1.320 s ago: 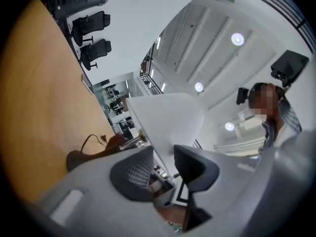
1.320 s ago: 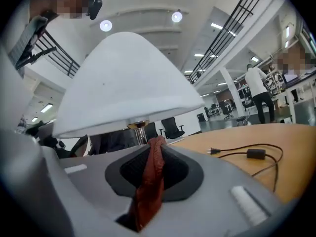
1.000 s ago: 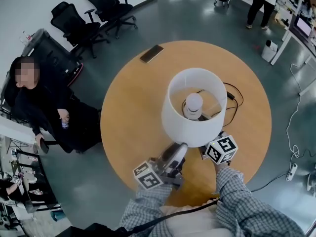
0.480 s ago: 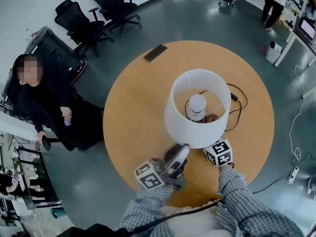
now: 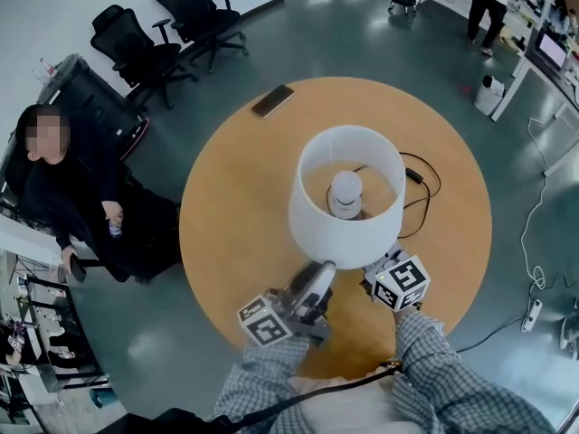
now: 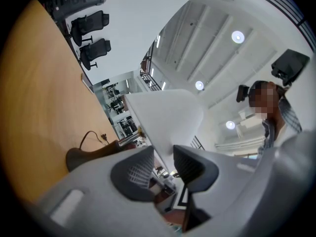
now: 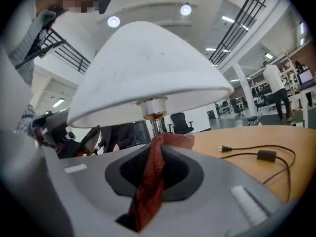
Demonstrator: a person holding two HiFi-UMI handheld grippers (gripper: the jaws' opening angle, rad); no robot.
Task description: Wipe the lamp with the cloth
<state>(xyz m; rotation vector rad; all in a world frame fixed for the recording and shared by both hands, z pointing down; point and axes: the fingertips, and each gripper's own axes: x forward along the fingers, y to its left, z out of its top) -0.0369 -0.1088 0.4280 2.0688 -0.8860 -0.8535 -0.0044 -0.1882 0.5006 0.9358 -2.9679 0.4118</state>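
The lamp (image 5: 336, 231) stands on the near half of the round wooden table (image 5: 237, 208), a little right of centre, with its white shade (image 7: 148, 68) reaching close to the near edge. The red cloth (image 7: 149, 184) lies against the metal stem (image 7: 157, 125) just under the shade. The right gripper (image 7: 156, 154) has its jaws nearly together and pinches the cloth, which hangs down between them. The left gripper (image 6: 163, 152) comes up from the near-left. Its jaws stand about half apart, and their tips clamp the shade's lower rim.

Right of the lamp a black cord (image 5: 422, 192) loops across the tabletop. A phone (image 5: 274, 99) lies at the far-left edge. The left and far parts of the table are bare wood. A seated person (image 5: 77, 197) is close to the table's left edge, two office chairs (image 5: 172, 25) stand far left, and open floor lies beyond.
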